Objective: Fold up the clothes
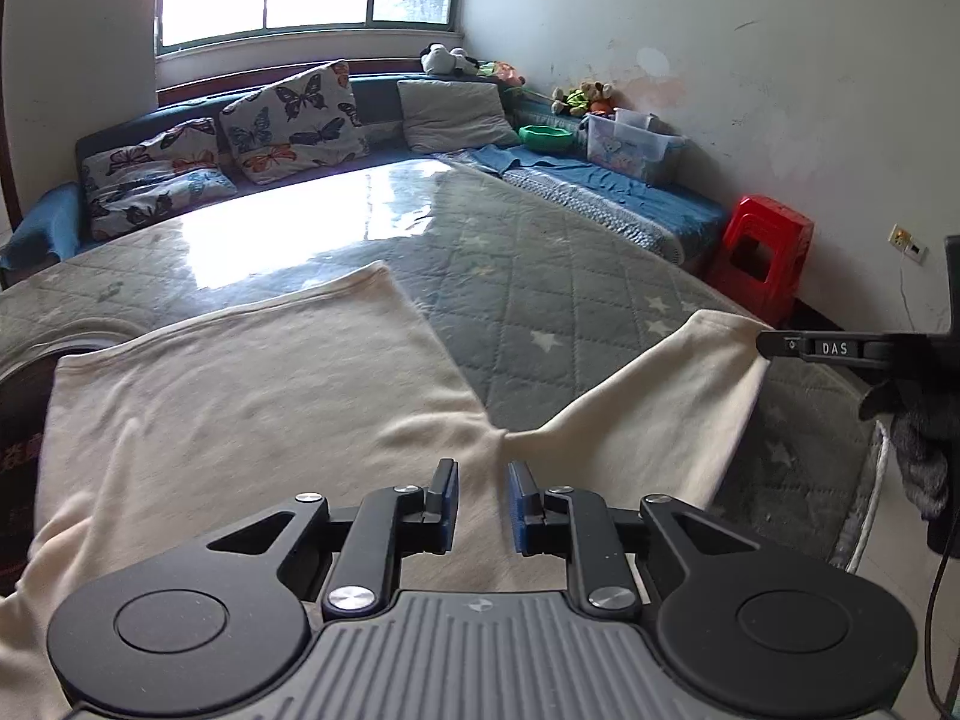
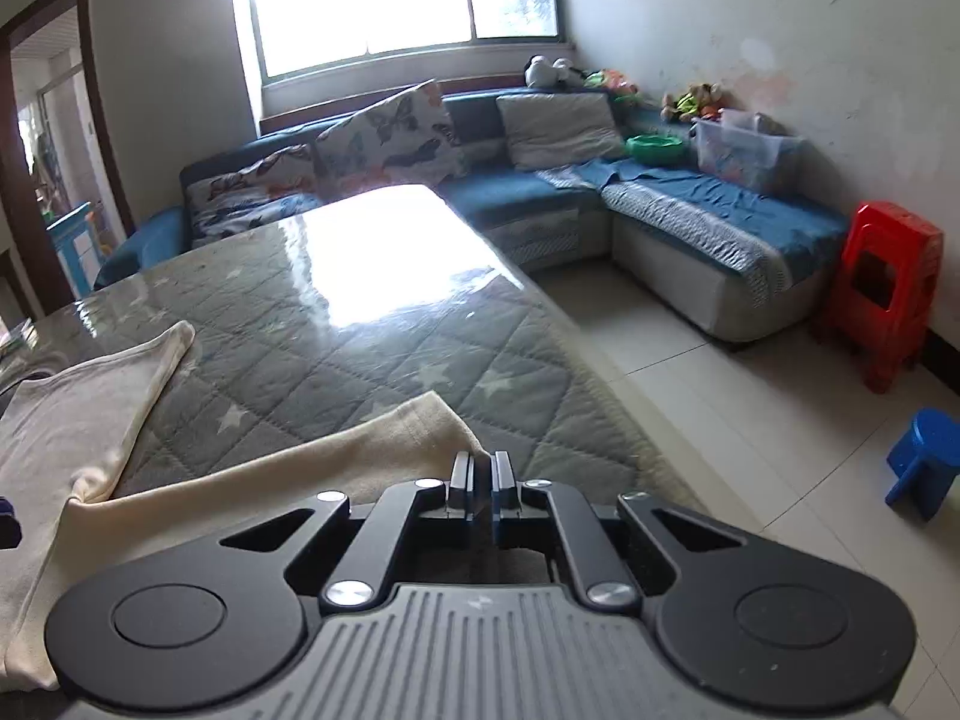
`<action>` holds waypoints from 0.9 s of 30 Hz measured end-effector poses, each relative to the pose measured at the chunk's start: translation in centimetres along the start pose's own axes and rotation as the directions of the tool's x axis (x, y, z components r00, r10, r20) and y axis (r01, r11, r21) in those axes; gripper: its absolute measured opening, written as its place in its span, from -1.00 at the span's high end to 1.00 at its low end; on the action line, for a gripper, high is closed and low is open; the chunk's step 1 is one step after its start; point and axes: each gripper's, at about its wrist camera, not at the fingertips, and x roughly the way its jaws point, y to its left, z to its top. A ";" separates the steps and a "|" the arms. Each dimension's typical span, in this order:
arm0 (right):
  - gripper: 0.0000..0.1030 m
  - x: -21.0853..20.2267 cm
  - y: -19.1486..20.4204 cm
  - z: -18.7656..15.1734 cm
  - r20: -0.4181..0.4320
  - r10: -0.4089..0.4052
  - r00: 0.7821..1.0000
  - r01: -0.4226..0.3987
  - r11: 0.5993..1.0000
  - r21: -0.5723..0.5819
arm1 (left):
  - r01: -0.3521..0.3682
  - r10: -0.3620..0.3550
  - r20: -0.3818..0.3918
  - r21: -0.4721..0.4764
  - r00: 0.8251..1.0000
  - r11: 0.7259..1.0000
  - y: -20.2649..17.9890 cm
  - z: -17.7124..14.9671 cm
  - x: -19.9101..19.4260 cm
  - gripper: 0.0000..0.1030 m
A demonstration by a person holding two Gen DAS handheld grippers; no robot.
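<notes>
A cream garment (image 1: 240, 408) lies spread on the quilted table top (image 1: 540, 276), its body to the left and a sleeve (image 1: 660, 396) stretched out to the right. My left gripper (image 1: 483, 480) hovers low over the cloth just behind the crease where sleeve meets body, open, with fabric showing under the gap. My right gripper (image 2: 480, 468) is shut on the end of the sleeve (image 2: 414, 426). In the left wrist view the right gripper (image 1: 774, 343) pinches that sleeve tip, lifted slightly off the table.
The table's right edge (image 2: 576, 324) drops to tiled floor, where a red stool (image 2: 888, 294) and a blue stool (image 2: 924, 456) stand. A blue sofa (image 1: 606, 186) with cushions wraps the far side. A cable (image 1: 936, 588) hangs at the right.
</notes>
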 end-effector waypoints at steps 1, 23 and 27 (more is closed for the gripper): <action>0.92 -0.2 -0.1 0.0 0.006 -0.003 1.000 0.003 1.000 0.007 | 0.004 -0.004 0.001 0.001 1.000 1.000 -0.2 0.1 0.4 0.62; 0.93 -7.2 2.1 2.7 0.173 0.095 0.980 -0.098 0.995 0.011 | 0.036 -0.034 0.018 -0.127 0.999 0.991 1.9 0.0 0.5 0.62; 0.93 -9.6 5.0 4.4 0.220 0.151 0.964 -0.138 0.988 -0.071 | 0.010 -0.006 0.028 -0.148 1.000 0.989 3.8 -1.1 -1.6 0.62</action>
